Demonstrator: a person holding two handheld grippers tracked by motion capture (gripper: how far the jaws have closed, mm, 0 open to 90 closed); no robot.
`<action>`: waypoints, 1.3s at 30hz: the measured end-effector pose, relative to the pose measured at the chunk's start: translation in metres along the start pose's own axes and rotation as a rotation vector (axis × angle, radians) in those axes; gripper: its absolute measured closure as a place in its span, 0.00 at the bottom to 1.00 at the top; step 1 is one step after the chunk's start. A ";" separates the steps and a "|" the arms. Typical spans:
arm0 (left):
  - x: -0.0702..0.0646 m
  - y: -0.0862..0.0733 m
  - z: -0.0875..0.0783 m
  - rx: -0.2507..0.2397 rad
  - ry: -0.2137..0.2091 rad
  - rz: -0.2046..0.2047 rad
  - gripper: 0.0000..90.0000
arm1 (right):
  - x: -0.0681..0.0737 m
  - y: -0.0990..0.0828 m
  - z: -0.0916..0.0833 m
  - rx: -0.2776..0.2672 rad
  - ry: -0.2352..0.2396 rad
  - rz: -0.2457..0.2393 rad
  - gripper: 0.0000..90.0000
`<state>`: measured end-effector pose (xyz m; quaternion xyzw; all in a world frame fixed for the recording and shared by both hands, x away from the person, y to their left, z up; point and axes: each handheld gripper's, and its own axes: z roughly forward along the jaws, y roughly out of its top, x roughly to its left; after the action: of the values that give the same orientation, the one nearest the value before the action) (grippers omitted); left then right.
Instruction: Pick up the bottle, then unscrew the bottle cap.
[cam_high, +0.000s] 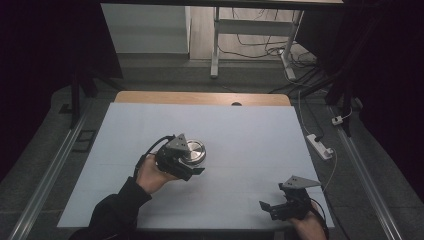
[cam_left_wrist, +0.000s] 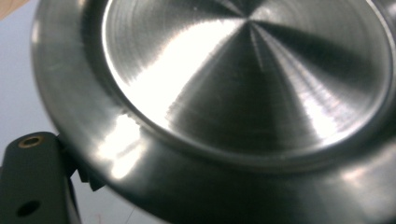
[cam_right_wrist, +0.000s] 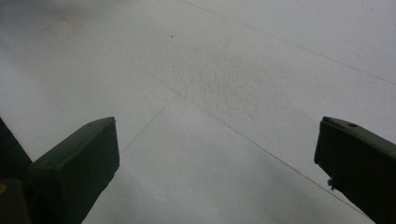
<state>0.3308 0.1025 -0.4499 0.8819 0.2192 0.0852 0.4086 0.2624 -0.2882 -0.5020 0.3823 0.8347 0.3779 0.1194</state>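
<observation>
Table: a wooden table (cam_high: 200, 97) is seen in the high view, covered for most of its top by a pale sheet (cam_high: 240, 145); a strip of bare wood is left showing along the far edge.

Metal object: a round, shiny metal disc (cam_high: 194, 151) is found on the sheet, left of centre and well clear of every edge. In the left gripper view the metal disc (cam_left_wrist: 243, 79) is seen at very close range, with a brushed, recessed centre ringed by a broad, smooth rim.

Left gripper: the left gripper (cam_high: 187, 162) is held in the person's left hand (cam_high: 152, 175) and is placed right at the near side of the disc, its grey plate overlapping the disc's edge. In the left gripper view one black jaw is seen at the lower left, against the rim. Whether the jaws are clenched on the disc cannot be told.

Right gripper: the right gripper (cam_high: 272, 202) is held low at the near right corner of the sheet, well apart from the disc. In the right gripper view (cam_right_wrist: 217, 158) the two jaws are spread wide, with nothing but bare sheet between them; the tool is released.

Surroundings: a white power strip (cam_high: 320, 146) is noted on the floor just beyond the table's right edge.
</observation>
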 end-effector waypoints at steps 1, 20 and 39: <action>-0.001 0.001 0.001 -0.003 -0.004 0.001 0.17 | 0.000 0.000 0.000 -0.001 -0.001 -0.003 0.00; -0.008 0.007 0.008 -0.026 -0.039 0.012 0.17 | 0.001 0.000 -0.001 -0.010 -0.002 -0.007 0.00; -0.012 0.007 0.011 -0.031 -0.056 0.012 0.17 | 0.010 0.011 -0.009 -0.117 0.037 -0.024 0.00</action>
<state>0.3259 0.0851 -0.4514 0.8789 0.2010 0.0664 0.4275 0.2573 -0.2811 -0.4874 0.3574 0.8178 0.4318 0.1306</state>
